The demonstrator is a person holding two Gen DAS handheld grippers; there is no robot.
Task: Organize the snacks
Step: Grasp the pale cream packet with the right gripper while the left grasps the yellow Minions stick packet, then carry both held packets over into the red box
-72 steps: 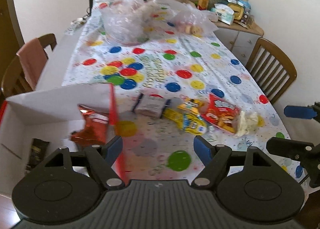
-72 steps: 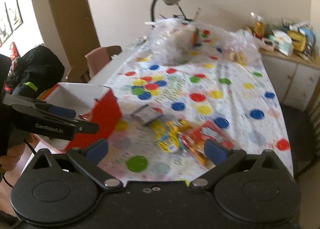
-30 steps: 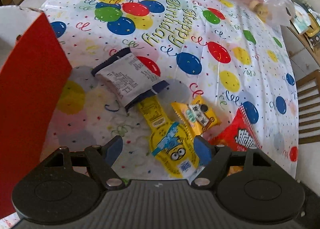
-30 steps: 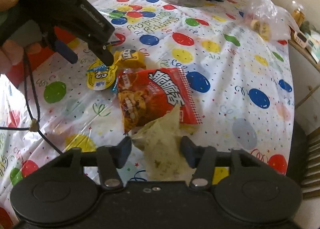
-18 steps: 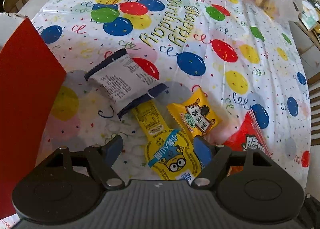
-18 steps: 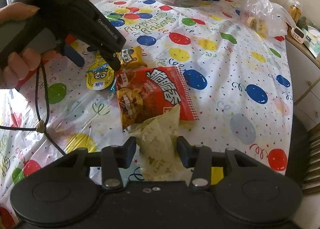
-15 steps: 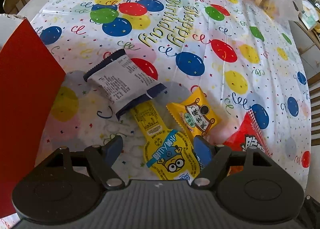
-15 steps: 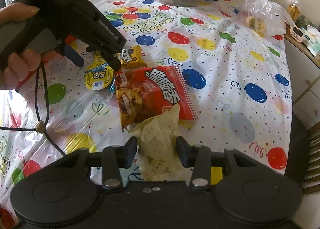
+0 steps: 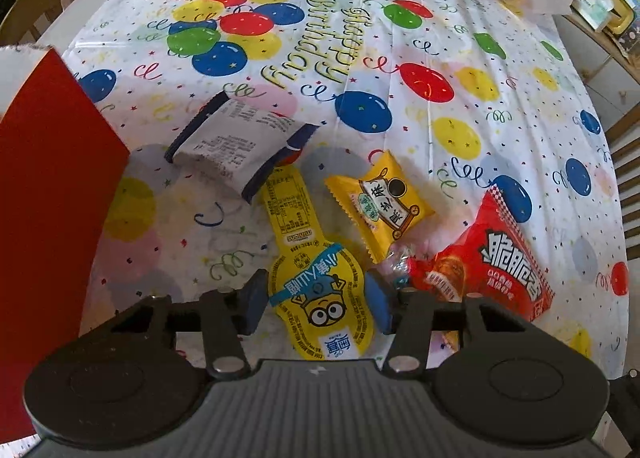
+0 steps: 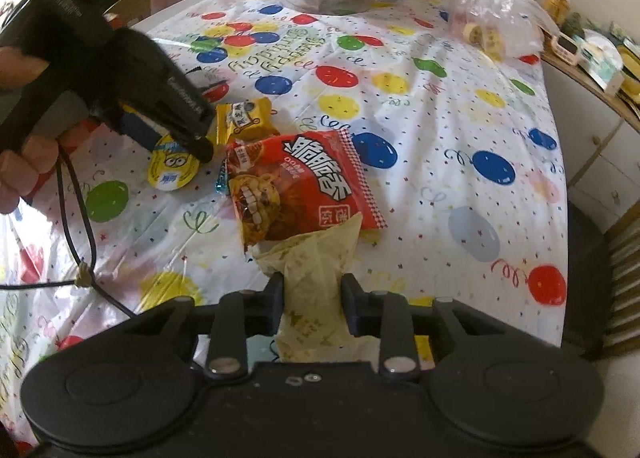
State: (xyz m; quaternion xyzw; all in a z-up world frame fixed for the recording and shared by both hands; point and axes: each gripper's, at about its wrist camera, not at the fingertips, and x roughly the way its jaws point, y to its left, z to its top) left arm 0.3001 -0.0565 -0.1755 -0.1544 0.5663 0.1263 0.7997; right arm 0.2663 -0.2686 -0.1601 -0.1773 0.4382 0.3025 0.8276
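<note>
Snacks lie loose at the near end of the balloon-print tablecloth (image 9: pixel 460 58), and none has reached the red box (image 9: pixel 48 186) as far as these views show; its inside is out of sight.

The yellow Minions pouch (image 9: pixel 320 290) lies flat with its round end between the pads of the left gripper (image 9: pixel 316 300). Those jaws are closed in to either side of the pouch, touching or nearly so; I cannot tell whether they grip it. The pouch's narrow tail points to 12 o'clock, its tip tucked under the grey-and-navy packet (image 9: pixel 236 142). At 2 o'clock from the pouch sits the small yellow packet (image 9: pixel 380 206), and at 3 o'clock the red crisp bag (image 9: pixel 492 258).

In the right wrist view, the right gripper (image 10: pixel 312 304) has its jaws narrowed onto a pale yellow-green wrapper (image 10: pixel 316 258), which bunches between them and looks held. The wrapper's far edge overlaps the red bag's near corner.

Sorting seems barely begun: both grippers are at the pick-up stage, and the other three packets lie untouched. The box stands at 9 o'clock from the pouch.
</note>
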